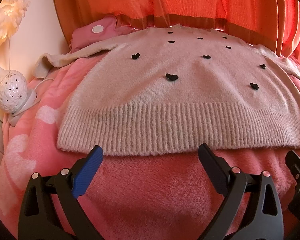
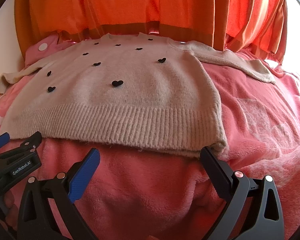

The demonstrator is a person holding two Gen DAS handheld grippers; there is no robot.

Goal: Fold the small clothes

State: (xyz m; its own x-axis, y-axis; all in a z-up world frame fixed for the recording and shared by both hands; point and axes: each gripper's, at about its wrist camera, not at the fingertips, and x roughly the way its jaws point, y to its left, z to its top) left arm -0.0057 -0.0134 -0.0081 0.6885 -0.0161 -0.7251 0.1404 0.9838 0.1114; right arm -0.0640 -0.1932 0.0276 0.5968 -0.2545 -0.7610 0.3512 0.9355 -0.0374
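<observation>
Left gripper (image 1: 150,150) hovers at the sweater (image 1: 160,84) hem, jaws wide, empty; right gripper (image 2: 150,152) likewise at its right corner. Fuzzy ribbed knit lies flat on the plush blanket (image 2: 260,120), probably a bed. A shallow bite could snag blanket pile too.

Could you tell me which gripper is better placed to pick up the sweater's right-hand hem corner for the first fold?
The right gripper: it is open, with one finger at that corner of the sweater. The left gripper is open at mid-hem.
</observation>
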